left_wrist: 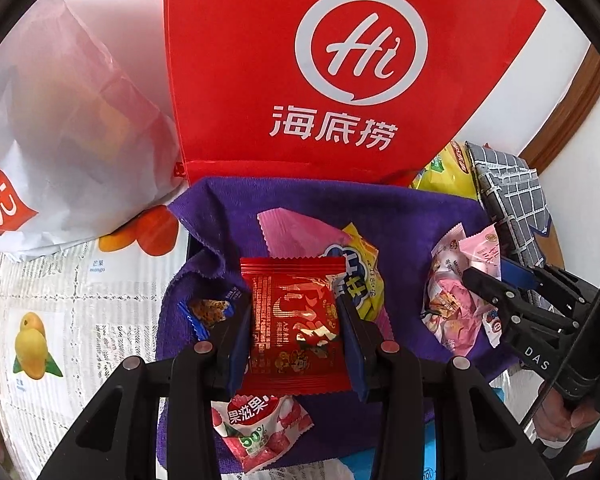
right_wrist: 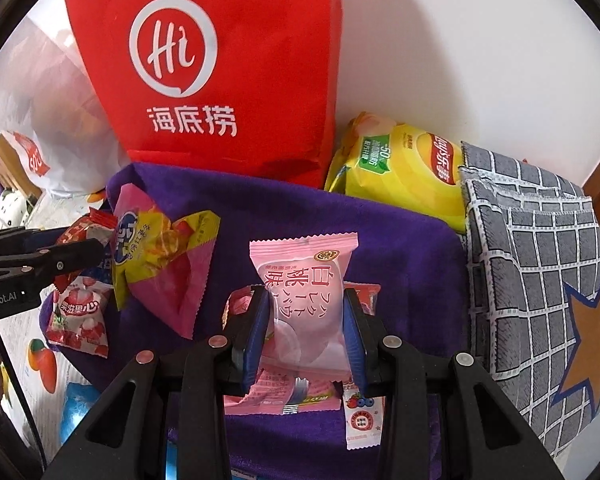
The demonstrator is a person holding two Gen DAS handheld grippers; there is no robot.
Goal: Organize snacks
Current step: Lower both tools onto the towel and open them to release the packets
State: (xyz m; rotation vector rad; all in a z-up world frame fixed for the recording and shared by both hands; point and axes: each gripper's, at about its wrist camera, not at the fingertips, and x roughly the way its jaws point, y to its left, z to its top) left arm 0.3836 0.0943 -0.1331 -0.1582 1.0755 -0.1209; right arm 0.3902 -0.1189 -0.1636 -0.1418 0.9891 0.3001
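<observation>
Snacks crowd a purple towel (right_wrist: 400,240) hemmed in at the back by a red bag (left_wrist: 260,60), at one side by a white plastic bag (left_wrist: 72,128) and at the other by a yellow chip bag (right_wrist: 404,168) and a grey checked cloth (right_wrist: 540,280); bare towel lies open only between the two piles. The left gripper (left_wrist: 298,320) is clamped on a glossy red packet (left_wrist: 296,320) with gold script, held over the towel's left side above a strawberry-printed packet (left_wrist: 256,428) marked "50%". The right gripper (right_wrist: 306,332) is closed on a pale pink packet (right_wrist: 306,280), a round cake showing through its clear window, above other pink wrappers (right_wrist: 276,396) on the towel's right side. The red bag carries a white "Hi" logo over "海底捞". The pink packet reads "白桃味". A fruit-printed tablecloth (left_wrist: 80,320) labelled "mango" runs past the towel's left edge.
</observation>
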